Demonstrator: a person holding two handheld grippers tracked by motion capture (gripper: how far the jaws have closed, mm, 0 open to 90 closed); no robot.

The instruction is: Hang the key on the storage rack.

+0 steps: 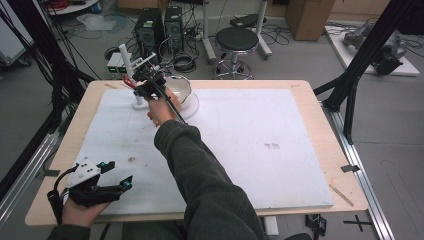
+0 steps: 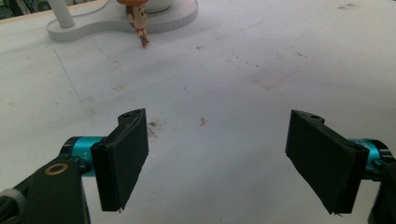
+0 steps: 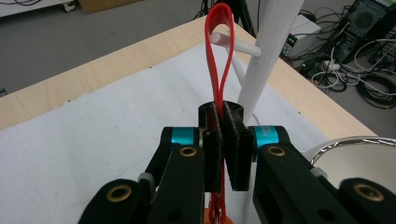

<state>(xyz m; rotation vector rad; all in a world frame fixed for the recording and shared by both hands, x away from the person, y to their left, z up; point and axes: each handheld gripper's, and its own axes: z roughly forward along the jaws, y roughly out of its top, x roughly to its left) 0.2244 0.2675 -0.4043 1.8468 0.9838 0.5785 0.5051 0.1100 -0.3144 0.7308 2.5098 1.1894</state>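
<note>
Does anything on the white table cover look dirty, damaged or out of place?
Yes, slightly. The white table cover carries small dark smudges and reddish specks, one lying between the open left gripper jaws. Otherwise nothing is spilled; the right gripper holds the red loop strap beside the white peg stand.

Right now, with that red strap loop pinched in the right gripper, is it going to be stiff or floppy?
Probably floppy: the red loop is a thin band. Clamped between the right gripper jaws, it holds its teardrop shape upright, so likely springy. It looks light, and the toy figure hanging below may swing.
</note>
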